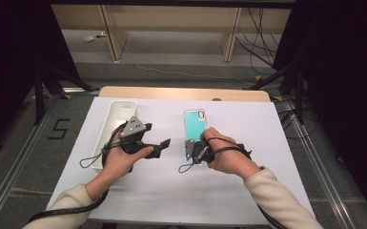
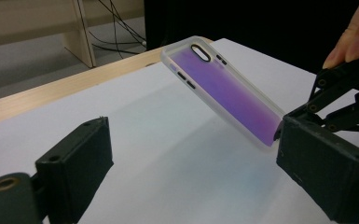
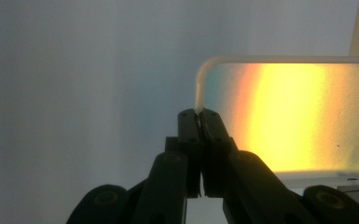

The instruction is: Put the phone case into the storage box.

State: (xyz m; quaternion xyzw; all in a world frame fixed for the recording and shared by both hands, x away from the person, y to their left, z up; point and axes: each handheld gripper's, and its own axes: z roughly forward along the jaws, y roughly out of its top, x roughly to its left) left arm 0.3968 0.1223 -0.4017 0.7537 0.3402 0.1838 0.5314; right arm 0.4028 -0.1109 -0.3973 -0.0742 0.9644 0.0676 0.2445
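Centre of high view: phone case [image 1: 194,123] tilted over counter [image 1: 248,191], near edge pinched in right gripper [image 1: 194,151]. Left gripper view: left gripper [image 2: 186,163] spread wide, empty, facing case, likely ready to take it. Right gripper view: clamped on case rim.

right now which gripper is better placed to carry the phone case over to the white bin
The right gripper, probably: its jaws are shut on the edge of the phone case, lifting it at a tilt off the table. The left gripper is open and holds nothing, though it is beside the white bin.
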